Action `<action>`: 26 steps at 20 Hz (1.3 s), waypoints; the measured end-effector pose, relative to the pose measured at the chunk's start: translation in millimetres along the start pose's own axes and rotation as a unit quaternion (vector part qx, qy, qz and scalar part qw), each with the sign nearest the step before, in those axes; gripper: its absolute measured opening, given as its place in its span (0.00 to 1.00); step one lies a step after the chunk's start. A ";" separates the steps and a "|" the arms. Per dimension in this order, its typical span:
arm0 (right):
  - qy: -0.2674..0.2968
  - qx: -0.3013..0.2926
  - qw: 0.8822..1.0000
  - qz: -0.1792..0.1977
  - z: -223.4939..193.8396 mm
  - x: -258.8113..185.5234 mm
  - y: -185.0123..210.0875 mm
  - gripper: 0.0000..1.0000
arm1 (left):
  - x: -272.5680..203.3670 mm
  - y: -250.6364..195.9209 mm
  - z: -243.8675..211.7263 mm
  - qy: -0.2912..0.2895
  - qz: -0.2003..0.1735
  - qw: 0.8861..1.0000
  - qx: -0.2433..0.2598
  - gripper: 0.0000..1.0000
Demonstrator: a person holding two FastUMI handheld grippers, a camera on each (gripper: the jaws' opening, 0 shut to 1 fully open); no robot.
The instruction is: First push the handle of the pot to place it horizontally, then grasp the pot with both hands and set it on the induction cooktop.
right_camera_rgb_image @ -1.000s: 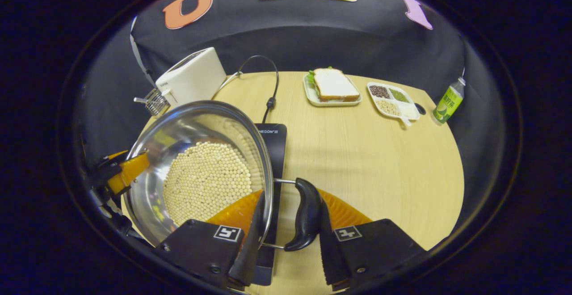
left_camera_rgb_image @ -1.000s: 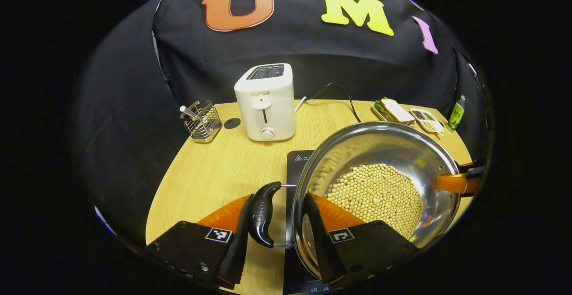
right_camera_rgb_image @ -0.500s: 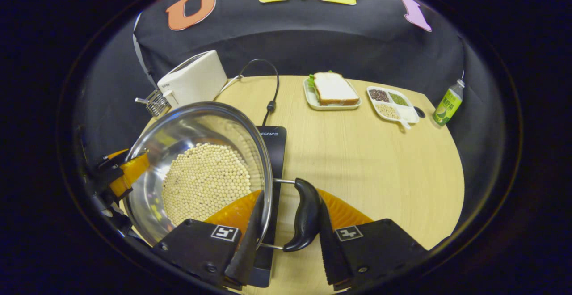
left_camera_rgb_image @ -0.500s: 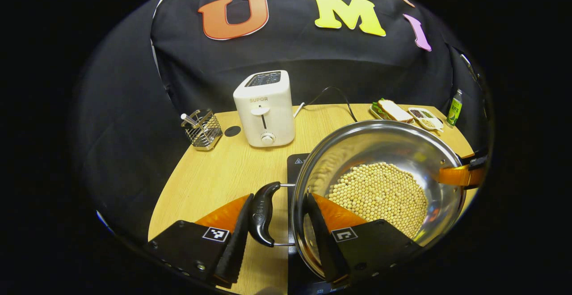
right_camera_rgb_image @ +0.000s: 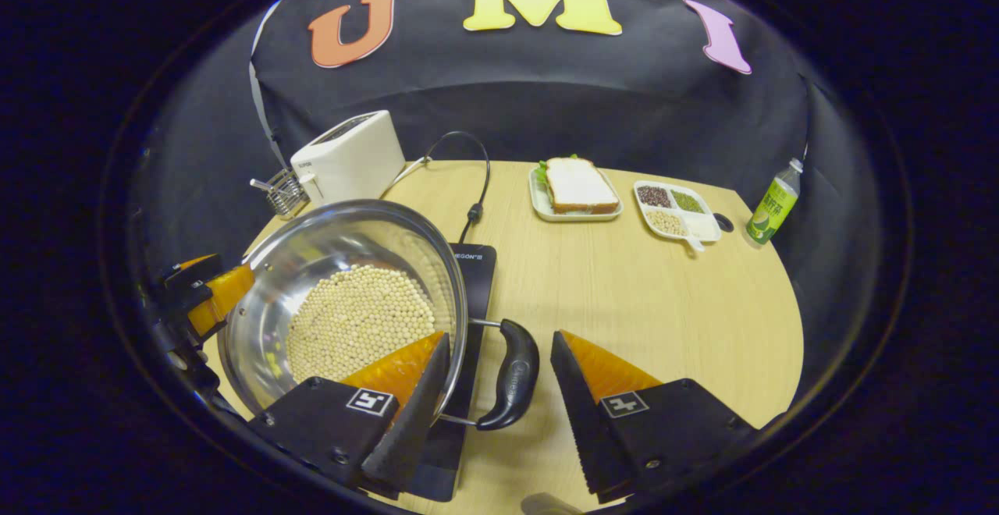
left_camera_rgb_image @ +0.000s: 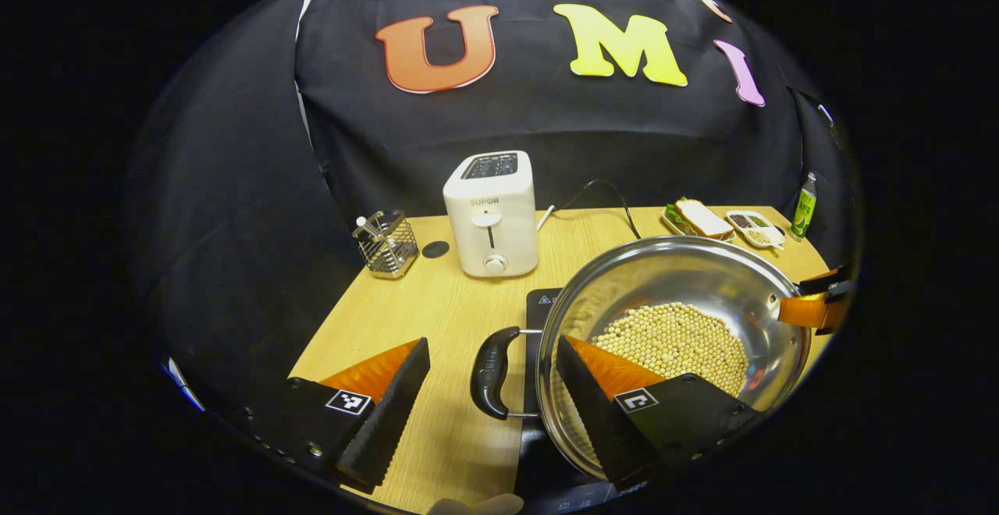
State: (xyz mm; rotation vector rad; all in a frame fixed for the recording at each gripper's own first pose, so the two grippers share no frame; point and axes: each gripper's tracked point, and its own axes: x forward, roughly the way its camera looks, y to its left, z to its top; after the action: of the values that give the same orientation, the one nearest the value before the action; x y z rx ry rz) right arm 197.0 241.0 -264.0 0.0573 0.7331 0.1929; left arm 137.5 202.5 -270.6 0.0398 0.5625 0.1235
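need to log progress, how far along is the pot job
Nearly done. The pot of beans sits over the induction cooktop, its handle lying level. In hand: both the left hand-held gripper and the right hand-held gripper are open, off the handles. Left: backing away.

The left gripper (left_camera_rgb_image: 492, 390) gapes around the pot (left_camera_rgb_image: 675, 343) handle (left_camera_rgb_image: 490, 371), apparently touching neither finger.

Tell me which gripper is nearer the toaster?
Left. The left gripper straddles the pot handle on the toaster's side; the right gripper straddles the opposite handle, across the pot.
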 end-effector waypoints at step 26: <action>-0.262 -0.092 0.961 0.008 58.5 -312.3 -173.9 0.83 | -297.5 -206.3 142.1 -0.197 -0.016 0.980 -0.015 0.96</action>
State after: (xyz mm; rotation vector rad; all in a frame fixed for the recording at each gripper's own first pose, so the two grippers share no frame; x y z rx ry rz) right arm 36.4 10.5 -35.4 -0.0635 0.1846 0.2476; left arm -14.3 -40.6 -7.7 0.0243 0.1645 0.0902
